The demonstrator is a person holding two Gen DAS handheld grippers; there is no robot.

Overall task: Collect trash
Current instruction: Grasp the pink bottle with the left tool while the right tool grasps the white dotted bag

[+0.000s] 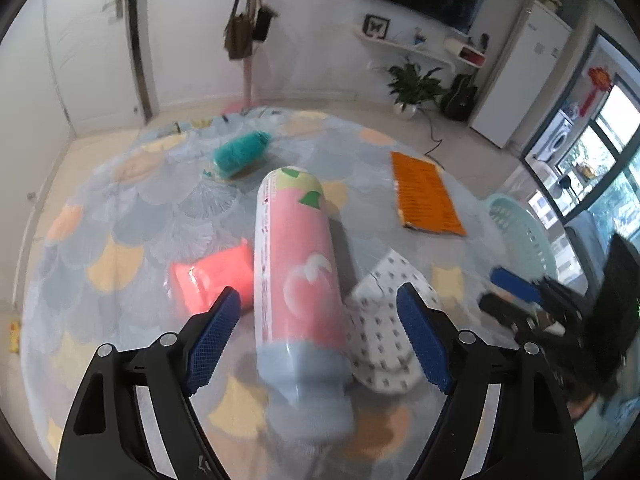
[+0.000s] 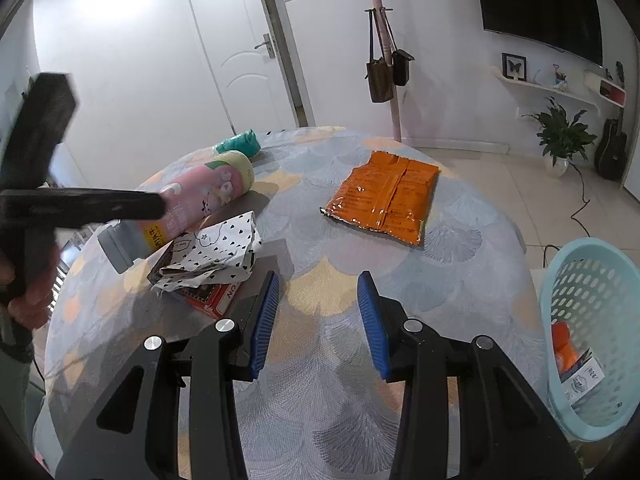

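The pink bottle (image 1: 298, 280) lies lengthwise between the spread left gripper (image 1: 320, 328) fingers; the right gripper (image 2: 318, 320), also spread, hovers farther away.

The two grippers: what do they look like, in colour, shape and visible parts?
The left gripper and the right gripper match: black plastic linkage arms with triangular cut-outs, silver round pivot bolts, and flat blue finger pads with a fine grid texture. No cables or sleeves are visible.
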